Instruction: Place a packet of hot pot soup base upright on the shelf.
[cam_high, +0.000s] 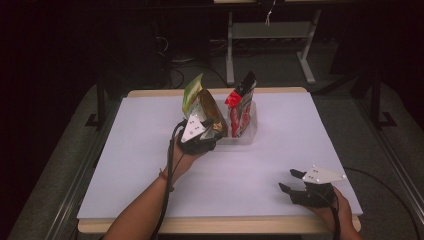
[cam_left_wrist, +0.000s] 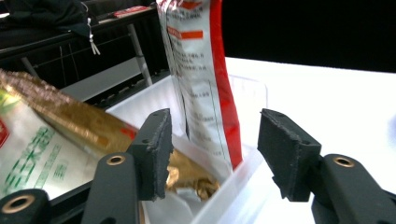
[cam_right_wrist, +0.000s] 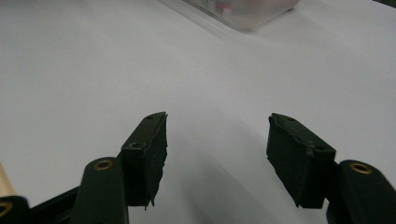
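A clear plastic bin (cam_high: 248, 134) stands at the middle of the white table. A red and white snack bag (cam_high: 240, 105) is upright in its right part. A green and gold snack bag (cam_high: 201, 102) leans in its left part. My left gripper (cam_high: 206, 132) is at the bin's near left side, right by the gold bag. In the left gripper view its jaws (cam_left_wrist: 215, 149) are open, with the bin's rim (cam_left_wrist: 233, 179) and the red bag (cam_left_wrist: 205, 93) beyond the gap and the gold bag (cam_left_wrist: 70, 116) to the left. My right gripper (cam_high: 291, 181) hovers open near the front right edge; nothing lies between its jaws (cam_right_wrist: 217, 149).
The white sheet (cam_high: 140, 165) covers the tabletop, whose wooden edge (cam_high: 200, 225) runs along the front. A grey desk frame (cam_high: 270, 35) stands on the floor behind the table. In the right gripper view the bin (cam_right_wrist: 243, 11) is blurred at the top.
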